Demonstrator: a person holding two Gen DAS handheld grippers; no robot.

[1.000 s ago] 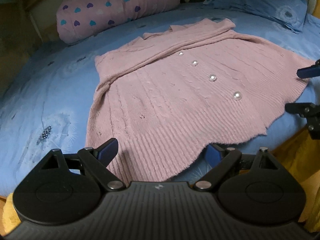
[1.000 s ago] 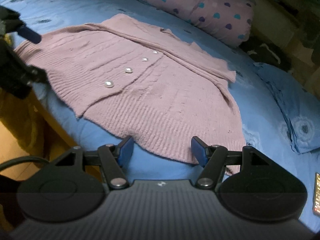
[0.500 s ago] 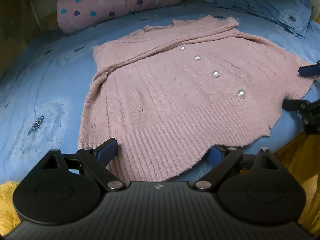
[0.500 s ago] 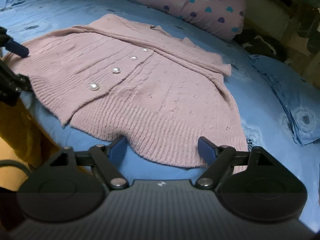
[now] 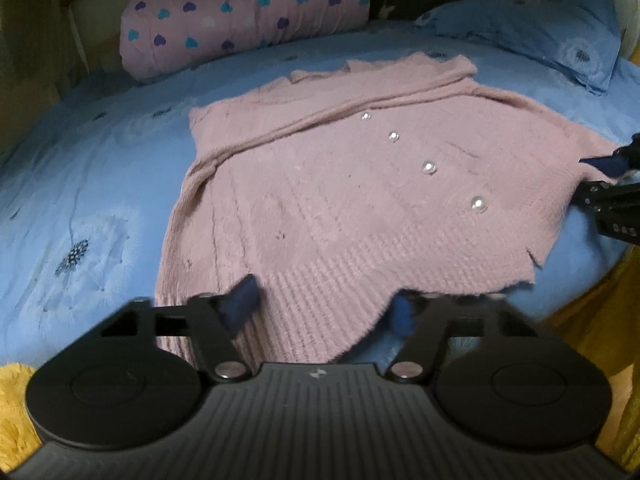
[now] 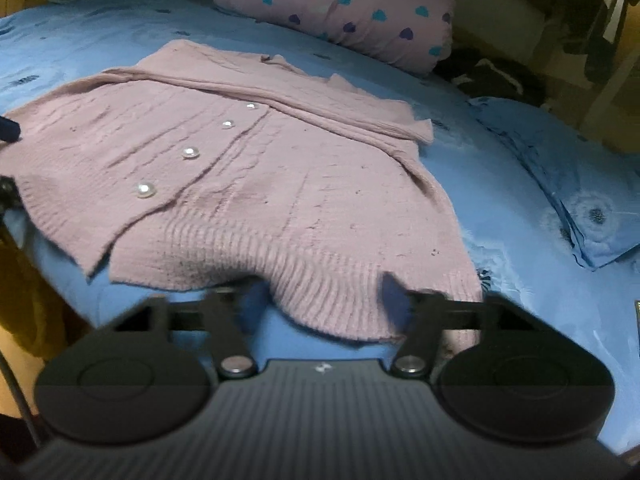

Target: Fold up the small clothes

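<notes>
Lying flat across the middle of both wrist views, a pink knitted cardigan (image 5: 352, 216) is spread on a blue bed sheet (image 5: 92, 184), its four pearl buttons (image 5: 429, 167) running in a diagonal line down the front. Ribbed hem is at the lower edge of each frame, nearest the cameras.

Left gripper (image 5: 324, 308): jaws have just been closing and are blurred; they stand part-way apart, with a bulge of the hem between them. The left blue pad lies over the knit, the right pad sits at the hem's edge. No firm clamp is visible.

Right gripper (image 6: 324, 300): jaws have also just been closing, blurred, still apart. A lobe of the hem hangs between them; the right pad is against the rib, the left pad is over bare sheet.

Right gripper's blue finger (image 5: 608, 162) shows at the right edge of the left view, at the cardigan's far side.

Pink heart-print pillow (image 5: 244, 16) is in the upper part of the frame, and a blue pillow (image 5: 552, 36) is at the upper right.
</notes>
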